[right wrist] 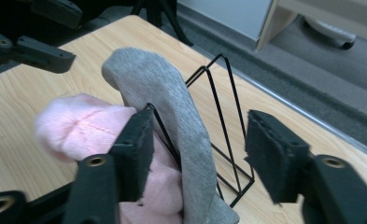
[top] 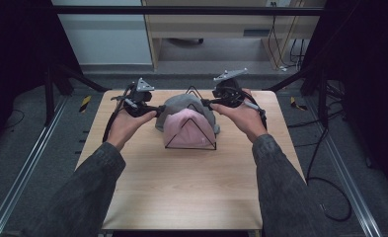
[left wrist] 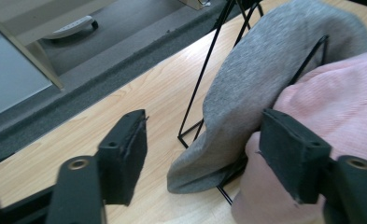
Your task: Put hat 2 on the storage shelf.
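While both hands hold station at the wire rack, the pink hat sits draped over its nearest frame, the grey hat over the frame behind. Left gripper stands at the rack's left side, right gripper at its right; both jaws are parted, grasping nothing. Judged soft, light, limp knit; best pinched at the lower hem each side, clear of the wire

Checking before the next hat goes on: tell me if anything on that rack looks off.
Nothing damaged. The grey hat hangs lopsided on the black wire rack, sagging to the table at one side, behind the pink hat.
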The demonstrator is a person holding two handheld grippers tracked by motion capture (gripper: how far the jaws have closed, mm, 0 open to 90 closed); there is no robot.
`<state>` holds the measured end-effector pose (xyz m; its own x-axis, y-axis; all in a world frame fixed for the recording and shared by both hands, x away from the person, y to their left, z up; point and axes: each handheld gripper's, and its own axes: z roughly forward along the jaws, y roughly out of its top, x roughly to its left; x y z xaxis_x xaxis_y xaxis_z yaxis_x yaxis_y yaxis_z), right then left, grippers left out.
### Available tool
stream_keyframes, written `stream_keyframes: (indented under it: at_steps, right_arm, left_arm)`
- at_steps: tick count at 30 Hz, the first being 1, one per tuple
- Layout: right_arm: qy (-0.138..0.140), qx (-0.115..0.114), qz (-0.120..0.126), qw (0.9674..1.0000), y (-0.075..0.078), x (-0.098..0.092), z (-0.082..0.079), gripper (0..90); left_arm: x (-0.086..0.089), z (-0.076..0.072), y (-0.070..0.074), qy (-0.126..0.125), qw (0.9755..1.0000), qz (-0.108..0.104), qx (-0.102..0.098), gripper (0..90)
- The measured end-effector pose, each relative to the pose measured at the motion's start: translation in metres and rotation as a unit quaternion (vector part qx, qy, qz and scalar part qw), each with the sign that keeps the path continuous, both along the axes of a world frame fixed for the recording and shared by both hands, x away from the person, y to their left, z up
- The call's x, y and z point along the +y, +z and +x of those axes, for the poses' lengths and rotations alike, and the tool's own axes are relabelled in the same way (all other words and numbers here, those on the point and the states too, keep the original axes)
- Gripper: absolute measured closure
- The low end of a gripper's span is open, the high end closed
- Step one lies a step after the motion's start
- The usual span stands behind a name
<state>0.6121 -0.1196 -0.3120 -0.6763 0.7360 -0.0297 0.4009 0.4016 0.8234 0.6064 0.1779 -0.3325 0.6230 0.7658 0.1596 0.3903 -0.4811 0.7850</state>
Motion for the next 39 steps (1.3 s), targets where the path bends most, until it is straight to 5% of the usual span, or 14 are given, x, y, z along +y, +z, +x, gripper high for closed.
stream_keyframes:
  at_steps: [9,15,18,23,31,39]
  right_arm:
    - [-0.021,-0.002,0.019,0.9996,0.017,-0.006,-0.037,19.0]
    - [-0.028,-0.02,0.023,0.9991,0.028,-0.011,-0.065,16.4]
    - [-0.022,-0.034,0.027,0.9988,0.033,-0.012,-0.079,14.7]
    - [-0.014,-0.049,0.032,0.9982,0.038,-0.014,-0.092,12.3]
    - [-0.015,-0.067,0.027,0.9973,0.041,-0.024,-0.112,11.1]
    - [-0.034,-0.062,0.008,0.9975,0.02,-0.043,-0.128,10.4]
  left_arm:
    - [0.0,-0.04,0.018,-0.01,0.9999,-0.003,0.011,15.5]
    - [-0.003,-0.067,0.031,-0.026,0.9996,0.008,0.007,13.5]
    - [-0.003,-0.08,0.037,-0.035,0.9994,-0.004,0.004,13.0]
    - [-0.002,-0.097,0.043,-0.055,0.9983,0.017,-0.007,12.1]
    - [0.01,-0.115,0.037,-0.059,0.9982,0.012,-0.007,10.7]
    - [0.022,-0.123,0.012,-0.06,0.9979,0.021,0.014,10.3]
